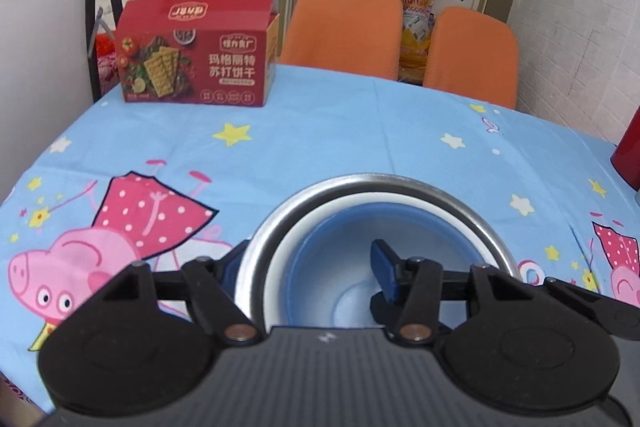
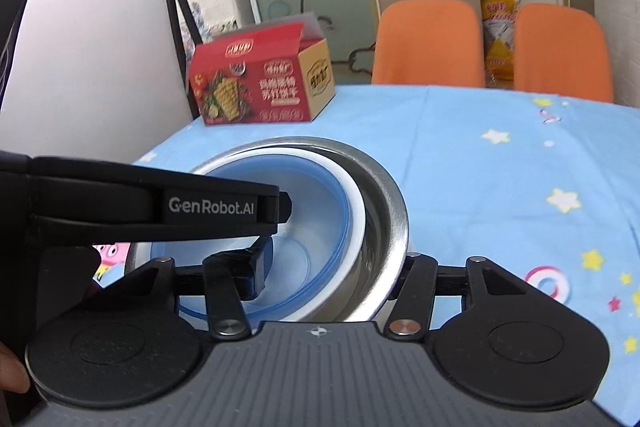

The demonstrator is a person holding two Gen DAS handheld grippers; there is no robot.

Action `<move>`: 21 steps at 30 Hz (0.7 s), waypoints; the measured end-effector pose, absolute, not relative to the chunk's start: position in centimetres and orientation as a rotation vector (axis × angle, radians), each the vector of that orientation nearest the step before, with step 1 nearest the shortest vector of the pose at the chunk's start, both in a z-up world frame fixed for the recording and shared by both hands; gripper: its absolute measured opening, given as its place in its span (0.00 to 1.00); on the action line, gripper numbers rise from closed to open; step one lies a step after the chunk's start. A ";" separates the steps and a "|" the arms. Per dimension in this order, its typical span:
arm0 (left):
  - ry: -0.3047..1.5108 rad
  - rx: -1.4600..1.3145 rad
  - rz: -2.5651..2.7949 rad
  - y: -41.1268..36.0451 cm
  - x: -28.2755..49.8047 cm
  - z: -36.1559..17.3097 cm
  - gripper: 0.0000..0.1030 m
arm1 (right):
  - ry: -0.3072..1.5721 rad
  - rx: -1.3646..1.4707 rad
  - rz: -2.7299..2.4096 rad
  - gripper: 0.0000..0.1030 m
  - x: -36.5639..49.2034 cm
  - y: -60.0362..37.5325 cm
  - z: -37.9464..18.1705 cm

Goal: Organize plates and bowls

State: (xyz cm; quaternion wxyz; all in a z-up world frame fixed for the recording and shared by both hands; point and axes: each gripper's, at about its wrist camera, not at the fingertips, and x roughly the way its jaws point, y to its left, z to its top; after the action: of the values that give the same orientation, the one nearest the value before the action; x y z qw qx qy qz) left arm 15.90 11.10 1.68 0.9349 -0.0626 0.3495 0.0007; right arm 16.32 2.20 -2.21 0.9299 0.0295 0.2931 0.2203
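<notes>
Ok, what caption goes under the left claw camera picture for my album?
Left claw straddling the rim of a blue bowl nested in a steel bowl on a cartoon-pig tablecloth.

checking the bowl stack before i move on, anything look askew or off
The blue bowl sits off-centre in the steel bowl, pushed to one side with a white rim showing beside it. The cracker box stands with its flap open. Nothing is spilled.

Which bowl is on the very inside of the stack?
The blue bowl. It sits innermost, inside the white bowl, whose rim rings it, and the shiny metal bowl holds both.
</notes>
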 end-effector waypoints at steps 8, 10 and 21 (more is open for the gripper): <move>0.736 -0.148 -0.014 11.7 16.4 -0.3 0.54 | 0.607 0.020 0.437 0.91 16.2 3.5 -3.2; 0.732 -0.145 -0.016 11.7 16.4 -0.5 0.55 | 0.601 0.025 0.440 0.96 16.2 3.6 -3.3; 0.590 -0.207 -0.023 12.7 15.3 1.7 0.69 | 0.458 0.087 0.380 1.00 15.1 2.1 -1.4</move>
State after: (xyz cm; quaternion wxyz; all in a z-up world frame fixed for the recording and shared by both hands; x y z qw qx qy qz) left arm 15.32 12.74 1.65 0.9514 -0.1018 0.2904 -0.0113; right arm 15.05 2.09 -1.44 0.9552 0.0428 0.2253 0.1872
